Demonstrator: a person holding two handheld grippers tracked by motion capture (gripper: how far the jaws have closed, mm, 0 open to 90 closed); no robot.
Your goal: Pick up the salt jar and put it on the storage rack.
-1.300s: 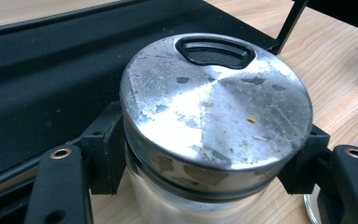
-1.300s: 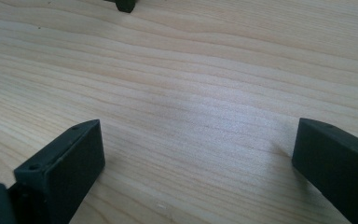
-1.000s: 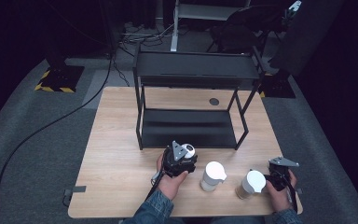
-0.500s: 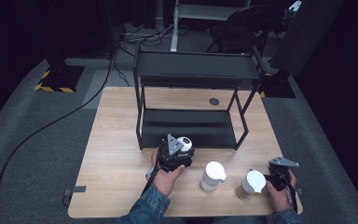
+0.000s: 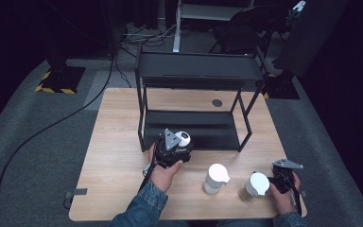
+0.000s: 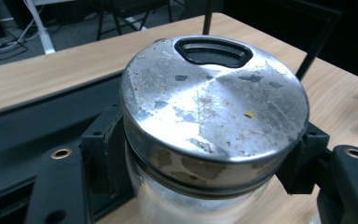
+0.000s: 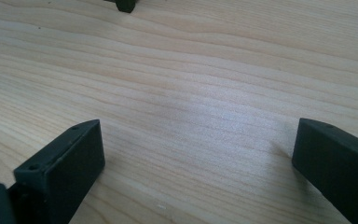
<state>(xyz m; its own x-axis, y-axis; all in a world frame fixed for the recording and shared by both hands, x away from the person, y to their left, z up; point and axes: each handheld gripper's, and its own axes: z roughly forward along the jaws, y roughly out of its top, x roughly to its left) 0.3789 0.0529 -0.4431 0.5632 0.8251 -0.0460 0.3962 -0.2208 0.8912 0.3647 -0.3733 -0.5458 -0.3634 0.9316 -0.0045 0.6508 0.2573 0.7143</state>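
Scuffed metal lid, dark oval recess near its rim, on a clear glass jar clamped in the left claw, lifted off the tabletop before the black shelf rack's lower shelf. Near the front edge, two white-lidded jars. Right claw agape over bare wood.

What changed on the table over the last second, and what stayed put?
The left gripper, shut on the metal-lidded jar, has carried it up and forward, from beside the white-lidded jar toward the lower shelf of the black rack. Its grip is unchanged. The right gripper, jaws open over bare table, kept still, and both standing jars, including the one beside it, stayed where they were.
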